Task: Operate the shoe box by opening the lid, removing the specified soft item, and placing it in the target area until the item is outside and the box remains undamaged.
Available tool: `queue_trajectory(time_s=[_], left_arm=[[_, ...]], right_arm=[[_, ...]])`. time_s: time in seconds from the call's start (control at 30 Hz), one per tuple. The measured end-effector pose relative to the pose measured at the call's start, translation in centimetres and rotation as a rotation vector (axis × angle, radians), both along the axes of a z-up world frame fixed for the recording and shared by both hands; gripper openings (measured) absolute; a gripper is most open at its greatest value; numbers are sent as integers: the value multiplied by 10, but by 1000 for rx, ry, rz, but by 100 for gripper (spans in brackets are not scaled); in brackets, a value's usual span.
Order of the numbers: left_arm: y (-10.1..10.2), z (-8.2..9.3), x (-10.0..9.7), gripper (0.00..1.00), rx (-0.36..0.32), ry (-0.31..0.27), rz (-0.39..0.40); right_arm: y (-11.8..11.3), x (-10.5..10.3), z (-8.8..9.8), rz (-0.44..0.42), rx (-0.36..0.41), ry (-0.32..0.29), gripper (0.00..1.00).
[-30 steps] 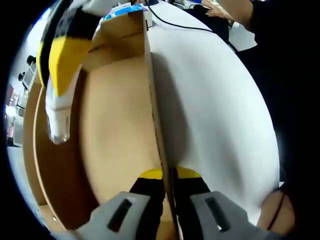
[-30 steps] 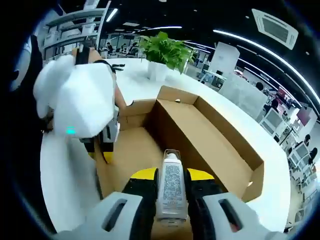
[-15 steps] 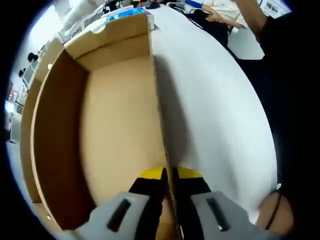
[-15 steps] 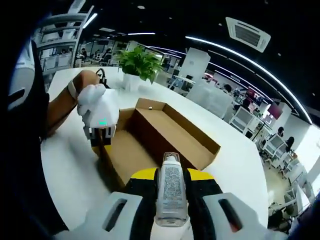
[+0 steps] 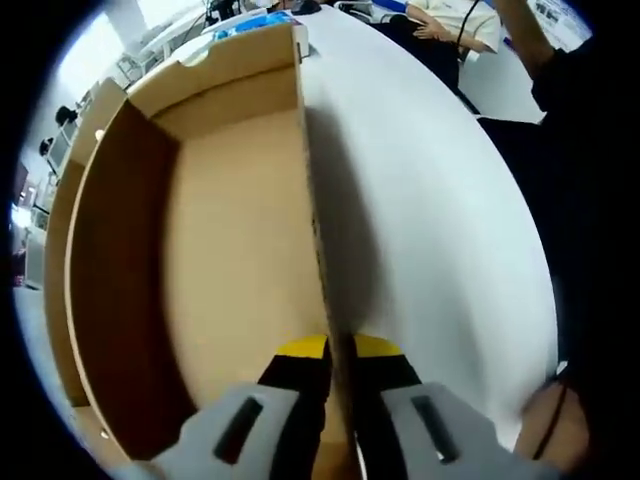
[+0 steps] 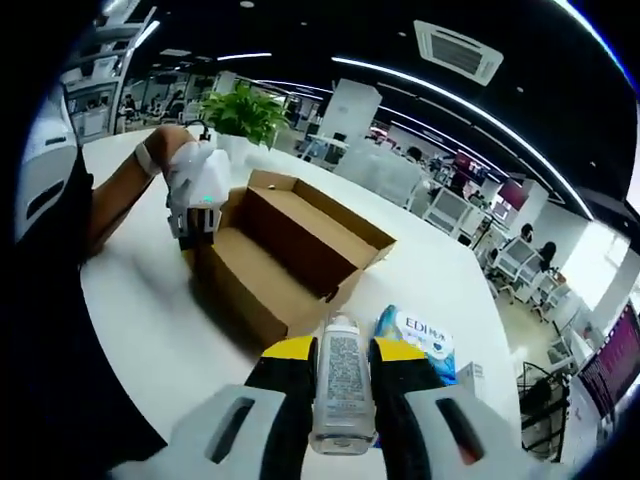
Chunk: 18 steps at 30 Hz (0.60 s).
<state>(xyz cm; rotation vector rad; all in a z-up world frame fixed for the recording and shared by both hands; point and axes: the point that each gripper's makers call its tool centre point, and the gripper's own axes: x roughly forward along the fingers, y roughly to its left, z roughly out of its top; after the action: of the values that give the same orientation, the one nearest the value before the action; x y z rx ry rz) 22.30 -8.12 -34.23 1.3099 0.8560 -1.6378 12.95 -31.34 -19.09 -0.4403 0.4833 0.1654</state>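
The right gripper (image 6: 342, 400) pinches a small tube (image 6: 342, 385), probably light and squashy, above the table (image 6: 150, 330); the left gripper (image 5: 338, 375) clamps the stiff cardboard box's (image 5: 240, 250) near wall.

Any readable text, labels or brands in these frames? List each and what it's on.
"EDI": large letters on the blue and white packet on the table, beyond the right gripper; smaller print beside them is blurred.
Label on the bottle held in that gripper: print too small to read.
Shoe box: no text visible.
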Motion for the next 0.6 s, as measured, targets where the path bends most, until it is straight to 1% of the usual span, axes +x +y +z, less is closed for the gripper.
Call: queue_trajectory(time_s=[0.07,0.1,0.13,0.17,0.2,0.23,0.27,0.3,0.33,0.37,0.4,0.43,0.47,0.5,0.6], left_arm=[[0,0,0,6,6,-10,-5],[0,-1,0,6,8,-12,-5],[0,-1,-1,6,9,-12,-6],[0,-1,-1,6,10,-12,-5],[0,-1,-1,6,11,-11,1],[-1,-1,-1,6,11,-11,1],[-1,-1,-1,6,11,-11,-1],[-1,-1,-1,6,9,-8,7],[-1,-1,-1,6,7,-5,13],[0,-1,-2,6,2,-2,5],[0,-1,-2,6,1,2,8],[0,-1,-2,6,2,5,20],[0,-2,-3,6,10,-5,9],[0,-1,-3,6,14,-22,-22],[0,-2,-4,6,21,-28,-14]], right_arm=[[-9,-10,2,-30,8,-2,19],[-14,-16,4,-46,8,-14,0],[-21,-22,8,-46,-33,-41,0],[-23,-27,10,-65,13,-56,0],[-23,-33,4,-86,60,-25,0],[-25,-36,-3,-88,59,-3,0],[-32,-35,-10,-95,28,-13,0],[-37,-36,-18,-102,24,1,0],[-48,-43,-28,-149,33,41,0],[-55,-44,-29,-179,36,39,0],[-58,-45,-28,-186,32,31,0],[-57,-47,-26,-173,37,30,0],[-58,-49,-24,-179,41,19,0],[-62,-51,-21,-189,47,1,0],[-67,-55,-22,-207,50,6,0]])
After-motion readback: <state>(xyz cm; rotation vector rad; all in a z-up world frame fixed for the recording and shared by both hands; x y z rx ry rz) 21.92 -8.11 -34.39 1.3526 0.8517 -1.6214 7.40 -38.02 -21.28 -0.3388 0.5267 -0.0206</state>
